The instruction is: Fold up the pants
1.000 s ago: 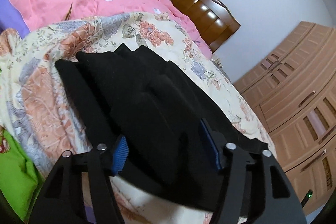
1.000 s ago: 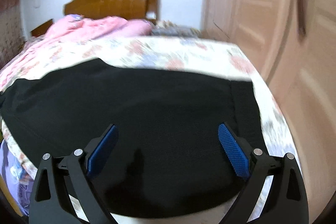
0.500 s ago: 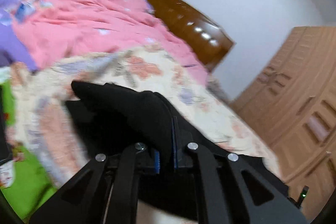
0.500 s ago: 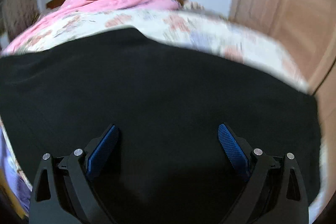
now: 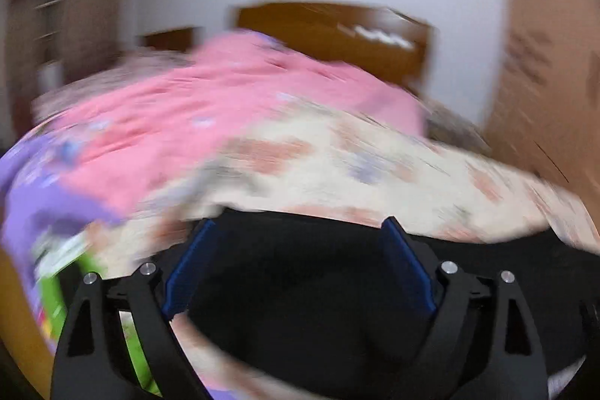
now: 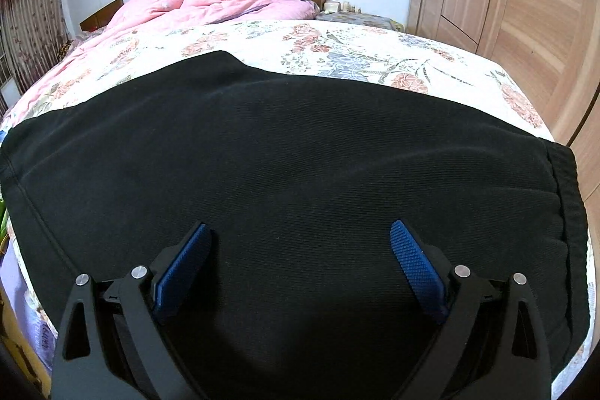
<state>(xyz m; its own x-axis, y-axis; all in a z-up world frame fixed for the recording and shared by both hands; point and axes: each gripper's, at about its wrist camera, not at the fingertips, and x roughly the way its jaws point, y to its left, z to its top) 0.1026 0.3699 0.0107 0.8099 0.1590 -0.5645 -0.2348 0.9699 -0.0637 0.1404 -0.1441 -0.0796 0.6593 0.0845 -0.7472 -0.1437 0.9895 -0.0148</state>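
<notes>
A: Where are the black pants (image 6: 292, 152)?
B: Spread flat across the lower half of the right wrist frame, on the floral bedspread (image 6: 337, 44), waistband at the right edge.
A: And the right gripper (image 6: 300, 261)?
B: Released, blue pads wide apart over the fabric.
A: The left gripper (image 5: 296, 265)?
B: Also spread wide, holding nothing; black cloth fills the lower centre. That view is blurred, pink quilt (image 5: 210, 115) upper left.
</notes>
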